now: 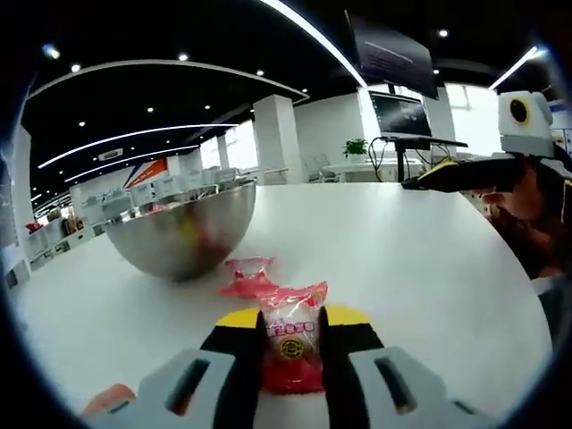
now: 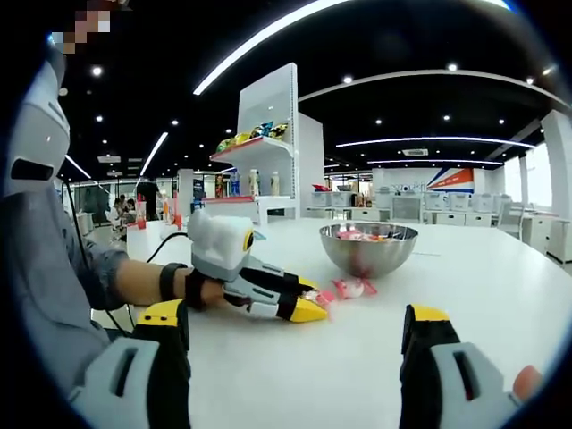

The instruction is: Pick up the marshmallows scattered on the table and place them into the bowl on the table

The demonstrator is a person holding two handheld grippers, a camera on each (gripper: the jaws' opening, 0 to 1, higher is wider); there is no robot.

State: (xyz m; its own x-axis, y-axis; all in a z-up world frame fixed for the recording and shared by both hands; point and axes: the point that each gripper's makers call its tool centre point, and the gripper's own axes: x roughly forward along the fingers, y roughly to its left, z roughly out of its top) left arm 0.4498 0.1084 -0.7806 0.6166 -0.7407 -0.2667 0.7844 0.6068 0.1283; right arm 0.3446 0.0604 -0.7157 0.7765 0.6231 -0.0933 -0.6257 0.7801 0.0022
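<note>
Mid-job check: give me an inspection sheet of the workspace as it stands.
Surface: white table, bare around the work area.
Job's things: steel bowl upright, wrapped sweets already inside; one red-wrapped marshmallow between the left gripper's jaws; another packet on the table beside the bowl.
Clutter: nothing seen.
Grippers: left gripper closed on the marshmallow at the table; right gripper open, raised, holding nothing.
Cables: a dark cable trailing near the person's forearm.
Surroundings: shelf unit with goods, monitor on a stand, open office hall.
</note>
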